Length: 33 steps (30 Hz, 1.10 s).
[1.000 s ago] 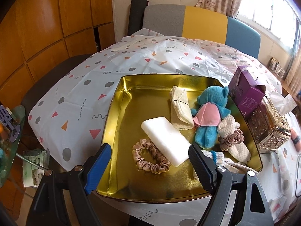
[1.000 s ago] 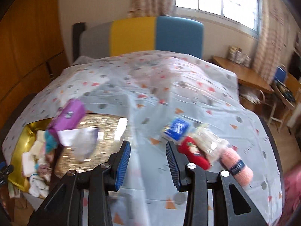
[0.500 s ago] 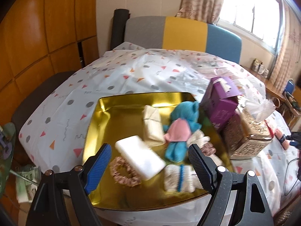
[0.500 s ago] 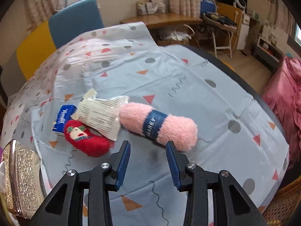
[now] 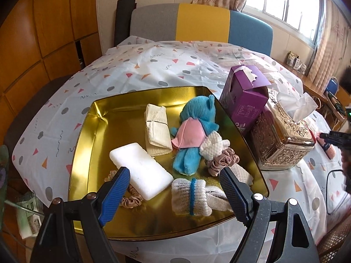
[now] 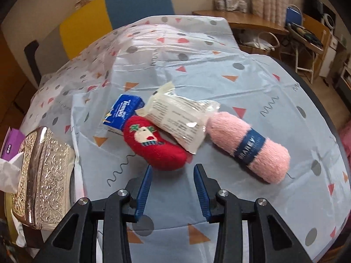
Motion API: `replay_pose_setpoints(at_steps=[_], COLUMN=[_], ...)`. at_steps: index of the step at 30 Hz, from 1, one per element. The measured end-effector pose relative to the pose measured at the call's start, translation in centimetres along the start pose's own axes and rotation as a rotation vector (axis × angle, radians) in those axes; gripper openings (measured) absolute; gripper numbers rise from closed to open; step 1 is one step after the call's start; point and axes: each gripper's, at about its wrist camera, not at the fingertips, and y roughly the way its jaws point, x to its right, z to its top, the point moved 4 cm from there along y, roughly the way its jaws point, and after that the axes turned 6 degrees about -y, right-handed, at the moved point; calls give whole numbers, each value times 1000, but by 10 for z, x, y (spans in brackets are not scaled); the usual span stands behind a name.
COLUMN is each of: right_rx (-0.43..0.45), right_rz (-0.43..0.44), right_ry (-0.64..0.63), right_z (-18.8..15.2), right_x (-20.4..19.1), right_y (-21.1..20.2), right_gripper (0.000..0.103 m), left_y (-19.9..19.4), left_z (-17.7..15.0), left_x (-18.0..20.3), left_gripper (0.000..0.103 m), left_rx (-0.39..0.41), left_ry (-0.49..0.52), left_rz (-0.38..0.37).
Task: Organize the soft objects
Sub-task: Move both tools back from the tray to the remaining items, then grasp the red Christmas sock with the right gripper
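A gold tray (image 5: 87, 144) holds a white sponge (image 5: 140, 169), a cream cloth (image 5: 156, 130), a blue plush toy (image 5: 195, 131), scrunchies (image 5: 221, 161) and a rolled sock (image 5: 190, 196). My left gripper (image 5: 174, 178) is open and empty over the tray's near edge. In the right wrist view a red Christmas sock (image 6: 153, 145), a clear packet (image 6: 182, 118), a blue tissue pack (image 6: 122, 112) and a pink yarn skein (image 6: 248, 146) lie on the tablecloth. My right gripper (image 6: 173, 175) is open and empty, just short of the red sock.
A purple box (image 5: 244, 98) and an ornate metal tissue box (image 5: 283, 135) stand right of the tray; the tissue box also shows in the right wrist view (image 6: 41, 175). A grey, yellow and blue chair (image 5: 197, 25) stands behind the table.
The right gripper swung from the tray side to the loose items and closed in on the red sock. The left gripper drew back and turned slightly right over the tray.
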Motion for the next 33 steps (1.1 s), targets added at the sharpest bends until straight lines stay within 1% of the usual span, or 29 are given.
replay_pose_setpoints(at_steps=[4, 7, 11, 14, 16, 17, 18, 20, 21, 24, 28, 30, 33], right_rx=[-47, -81, -111, -131, -141, -150, -155, -147, -147, -165, -210, -223, -216], right_rz=[-23, -41, -61, -67, -54, -50, -58, -60, -58, -53, -38, -31, -27], right_ry=[-104, -138, -175, -197, -213, -224, -235, -251, -256, -262, -242, -250, -251], right_z=[15, 24, 31, 34, 34, 33, 32, 29, 27, 16, -6, -18, -29], right_x=[-19, -24, -30, -35, -39, -41, -42, -45, -46, -42, -28, -23, -16], right_y=[23, 41, 56, 65, 72, 75, 76, 72, 68, 56, 44, 38, 33], right_gripper=[40, 42, 43, 43, 43, 41, 29, 20, 17, 17, 17, 17, 18], left_y=[4, 6, 11, 13, 14, 14, 14, 11, 9, 0, -17, -25, -35], left_z=[-1, 0, 0, 0, -1, -1, -1, 2, 4, 10, 27, 36, 53], left_x=[-3, -7, -9, -6, -4, -3, -2, 0, 2, 11, 29, 45, 77], left_gripper=[85, 84, 84, 85, 85, 84, 84, 84, 84, 84, 84, 84, 84], left_rx=[-10, -17, -30, -38, -42, -44, -44, -34, -27, 4, 47, 58, 80], left_ry=[-12, -23, -28, -22, -13, -12, -11, -4, 2, 22, 51, 80, 140], left_rz=[2, 2, 3, -2, -6, -10, -14, -21, -28, -49, -106, -146, -189])
